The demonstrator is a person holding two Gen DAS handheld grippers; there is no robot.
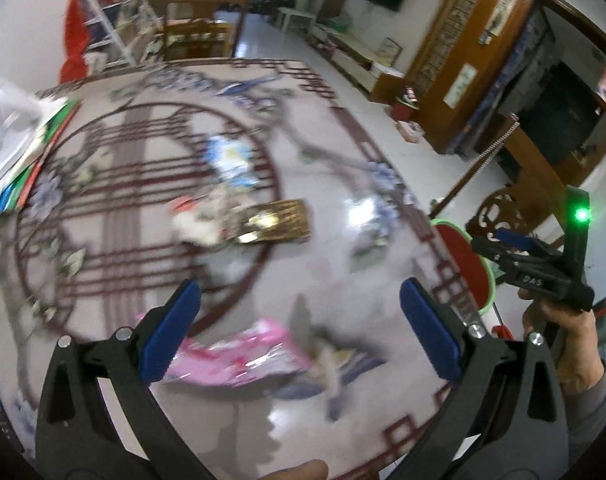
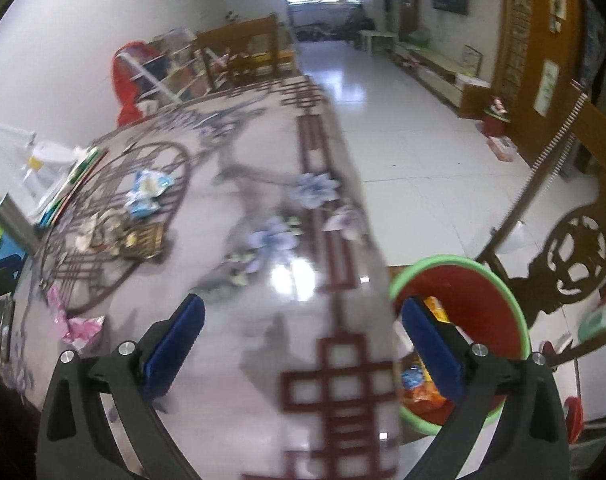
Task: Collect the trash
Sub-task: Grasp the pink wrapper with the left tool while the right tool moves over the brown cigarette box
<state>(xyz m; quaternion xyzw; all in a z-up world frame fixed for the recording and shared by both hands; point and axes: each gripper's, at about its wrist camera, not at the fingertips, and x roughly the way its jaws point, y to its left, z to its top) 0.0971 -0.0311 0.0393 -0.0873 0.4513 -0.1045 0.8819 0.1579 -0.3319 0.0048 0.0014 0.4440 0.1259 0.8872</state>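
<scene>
Trash is scattered on the patterned desk (image 2: 263, 360): a pink wrapper (image 1: 239, 356) lies nearest, with a blue-white packet (image 2: 147, 192) and a gold box (image 1: 279, 220) farther off. A red bin (image 2: 475, 292) is seen beside the desk's edge. The fingers of the left gripper (image 1: 301, 332) and right gripper (image 2: 303, 344) are spread wide, nothing held.

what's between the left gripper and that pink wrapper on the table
Nothing visible. The left gripper is open and empty, and the pink wrapper lies just ahead of its fingers on the bare table, with no other trash between them.
</scene>
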